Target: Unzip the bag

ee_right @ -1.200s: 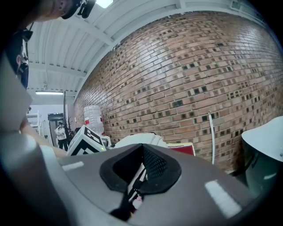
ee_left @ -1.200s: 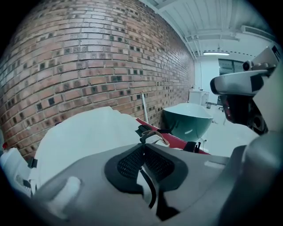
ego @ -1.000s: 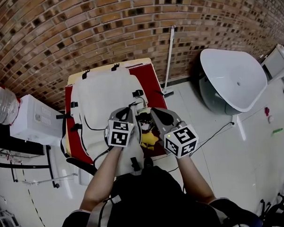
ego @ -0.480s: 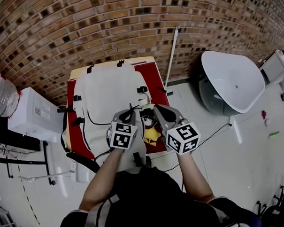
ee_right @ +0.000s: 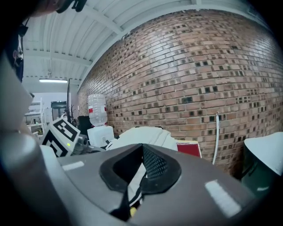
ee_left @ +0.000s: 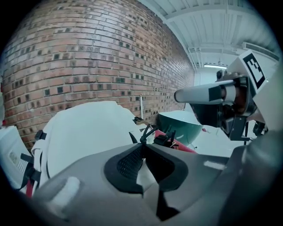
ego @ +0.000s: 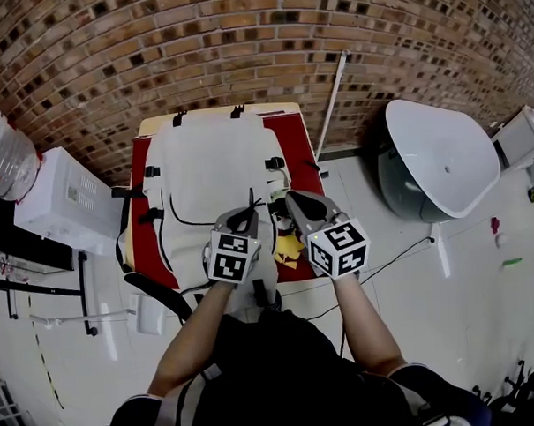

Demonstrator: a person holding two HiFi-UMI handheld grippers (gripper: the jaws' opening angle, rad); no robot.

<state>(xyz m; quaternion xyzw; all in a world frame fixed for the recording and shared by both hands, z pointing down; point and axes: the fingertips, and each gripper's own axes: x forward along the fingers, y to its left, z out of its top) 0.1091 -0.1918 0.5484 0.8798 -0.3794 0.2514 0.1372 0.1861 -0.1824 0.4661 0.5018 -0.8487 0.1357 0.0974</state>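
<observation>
The left claw point(ee_left: 143, 145) pinches the soft white bag's point(ee_left: 84, 128) thin black cord point(ee_left: 148, 131)

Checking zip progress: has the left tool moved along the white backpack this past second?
Yes. The left tool, shut on the black zipper pull cord, has slid toward the person, farther from the black side buckle of the white fabric backpack.

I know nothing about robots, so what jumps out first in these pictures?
A white backpack lies flat on a red-topped table against a brick wall. Over its near end, two handheld grippers with black-and-white marker cubes meet. The left gripper pinches the black zipper pull, and the right gripper is shut on the bag's white fabric.
</observation>
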